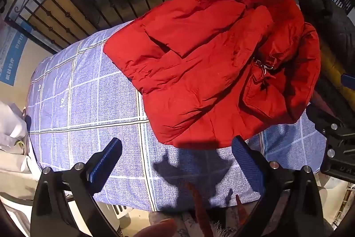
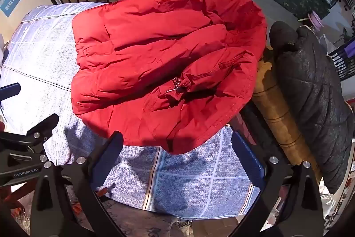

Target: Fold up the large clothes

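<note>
On the checked blue cloth (image 1: pixel 88 92) over the table sat the red puffer jacket (image 1: pixel 210 63), already bundled up with a sleeve crossed over the front, guess so it stays compact. Left gripper (image 1: pixel 177 161) and right gripper (image 2: pixel 179 157) both hovered above its near edge, jaws wide apart, holding nothing.

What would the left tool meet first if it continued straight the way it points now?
Probably the checked blue cloth, just before the near edge of the red jacket. The left tool is open and empty; depth is uncertain.
</note>
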Available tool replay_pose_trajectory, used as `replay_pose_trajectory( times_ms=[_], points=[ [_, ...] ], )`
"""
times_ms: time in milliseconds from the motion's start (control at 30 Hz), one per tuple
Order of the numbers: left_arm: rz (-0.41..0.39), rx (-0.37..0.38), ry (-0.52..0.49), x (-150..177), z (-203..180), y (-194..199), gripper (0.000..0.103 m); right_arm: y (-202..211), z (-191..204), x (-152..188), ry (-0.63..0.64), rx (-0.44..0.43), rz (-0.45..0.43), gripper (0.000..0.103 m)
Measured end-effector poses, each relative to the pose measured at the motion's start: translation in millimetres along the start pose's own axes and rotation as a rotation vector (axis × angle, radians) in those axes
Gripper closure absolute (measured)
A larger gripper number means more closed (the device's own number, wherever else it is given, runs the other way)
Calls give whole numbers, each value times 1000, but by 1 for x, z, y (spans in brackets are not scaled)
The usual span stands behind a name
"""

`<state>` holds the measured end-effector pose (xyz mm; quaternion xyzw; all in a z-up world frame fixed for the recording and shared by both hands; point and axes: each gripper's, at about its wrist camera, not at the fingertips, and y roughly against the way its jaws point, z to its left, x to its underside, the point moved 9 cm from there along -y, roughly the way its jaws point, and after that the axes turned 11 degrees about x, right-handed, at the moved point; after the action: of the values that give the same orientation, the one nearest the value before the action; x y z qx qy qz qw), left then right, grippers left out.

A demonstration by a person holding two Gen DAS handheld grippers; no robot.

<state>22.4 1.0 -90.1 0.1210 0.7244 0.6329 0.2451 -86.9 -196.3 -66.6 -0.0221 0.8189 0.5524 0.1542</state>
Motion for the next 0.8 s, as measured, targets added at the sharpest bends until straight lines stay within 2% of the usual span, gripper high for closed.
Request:
replay_pose_trajectory(
  times_ms=[67, 200, 800],
  points=[
    [7, -27, -6, -3, -2, 0, 6, -1, 1, 0, -2, -2, 5, 6],
    [-7, -34, -4, -6, -5, 2, 6, -1, 3, 0, -3, -5, 12, 6],
    [-16, -34, -9, 1, -3, 1, 6, -4, -2, 2, 5, -7, 9, 6]
  ],
)
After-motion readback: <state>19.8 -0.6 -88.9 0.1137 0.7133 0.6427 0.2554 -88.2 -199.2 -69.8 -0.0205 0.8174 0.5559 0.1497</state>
